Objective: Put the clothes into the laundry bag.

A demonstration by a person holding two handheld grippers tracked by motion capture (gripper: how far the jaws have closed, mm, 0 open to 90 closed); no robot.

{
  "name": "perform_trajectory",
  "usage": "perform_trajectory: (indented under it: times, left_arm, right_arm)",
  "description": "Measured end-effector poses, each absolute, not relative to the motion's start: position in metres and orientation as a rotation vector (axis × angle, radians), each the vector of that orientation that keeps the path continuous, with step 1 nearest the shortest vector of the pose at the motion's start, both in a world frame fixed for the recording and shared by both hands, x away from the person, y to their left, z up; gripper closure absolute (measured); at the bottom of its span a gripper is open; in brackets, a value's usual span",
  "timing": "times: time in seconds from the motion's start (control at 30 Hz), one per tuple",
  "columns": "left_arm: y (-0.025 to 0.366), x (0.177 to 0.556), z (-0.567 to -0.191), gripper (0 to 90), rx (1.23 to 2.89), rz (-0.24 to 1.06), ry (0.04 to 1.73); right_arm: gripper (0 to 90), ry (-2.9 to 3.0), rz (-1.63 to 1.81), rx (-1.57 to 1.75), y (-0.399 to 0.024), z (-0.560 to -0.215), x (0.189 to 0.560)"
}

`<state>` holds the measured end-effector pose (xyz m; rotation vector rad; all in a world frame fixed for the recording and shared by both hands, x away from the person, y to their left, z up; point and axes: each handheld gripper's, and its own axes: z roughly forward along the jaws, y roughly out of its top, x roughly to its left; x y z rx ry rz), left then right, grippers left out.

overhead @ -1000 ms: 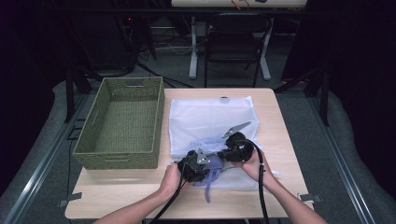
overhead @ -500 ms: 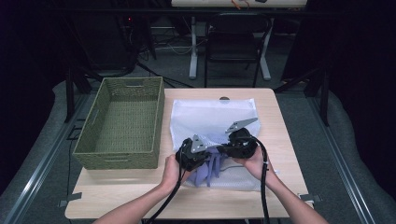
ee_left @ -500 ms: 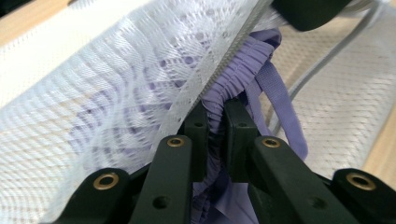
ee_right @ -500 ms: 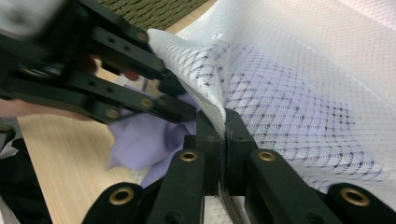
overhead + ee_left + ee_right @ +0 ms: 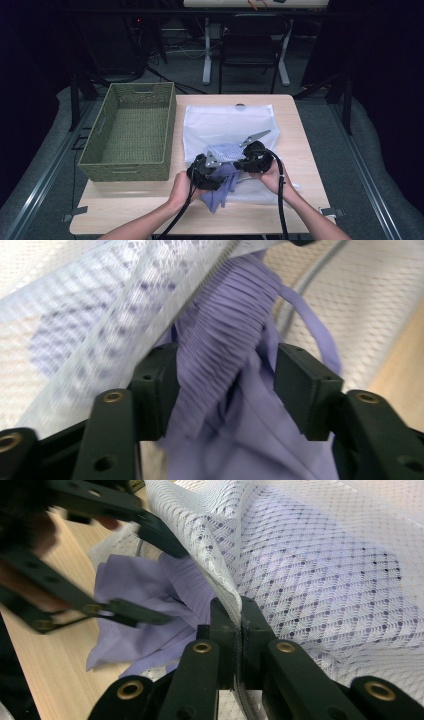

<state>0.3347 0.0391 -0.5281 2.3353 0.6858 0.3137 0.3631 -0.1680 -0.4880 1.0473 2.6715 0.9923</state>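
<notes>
Our right gripper (image 5: 239,630) pinches the mesh bag (image 5: 320,570) edge; left gripper (image 5: 225,385), just opening, probably loose around the lilac garment (image 5: 225,340), which could slide out

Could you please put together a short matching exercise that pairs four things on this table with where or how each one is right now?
Things:
1. woven basket
2. purple garment
3. right gripper
4. left gripper

States:
A. jaws apart, with purple cloth between them
B. partly inside the white mesh bag, partly hanging out
C. standing at the left of the table, nothing inside
D. jaws closed on the edge of the mesh bag's opening

Pairs: 1-C, 2-B, 3-D, 4-A
</notes>
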Motion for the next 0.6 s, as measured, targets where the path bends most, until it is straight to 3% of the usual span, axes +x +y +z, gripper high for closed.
perform_trajectory:
  times: [0.17,0.37,0.47,0.6]
  left_arm:
    - [0.053,0.324,-0.522,38.5,2.340,0.303,0.690]
    - [0.044,0.326,-0.548,40.4,2.475,0.286,0.674]
    - [0.041,0.328,-0.560,51.5,2.508,0.274,0.664]
    - [0.039,0.329,-0.561,74.5,2.488,0.296,0.639]
  right_arm:
    - [87.3,2.666,0.997,1.054,-0.168,-0.487,0.363]
    - [87.3,2.681,0.980,1.042,-0.167,-0.489,0.363]
    - [87.2,2.687,0.970,1.051,-0.167,-0.491,0.363]
    - [87.2,2.691,0.967,1.049,-0.165,-0.492,0.363]
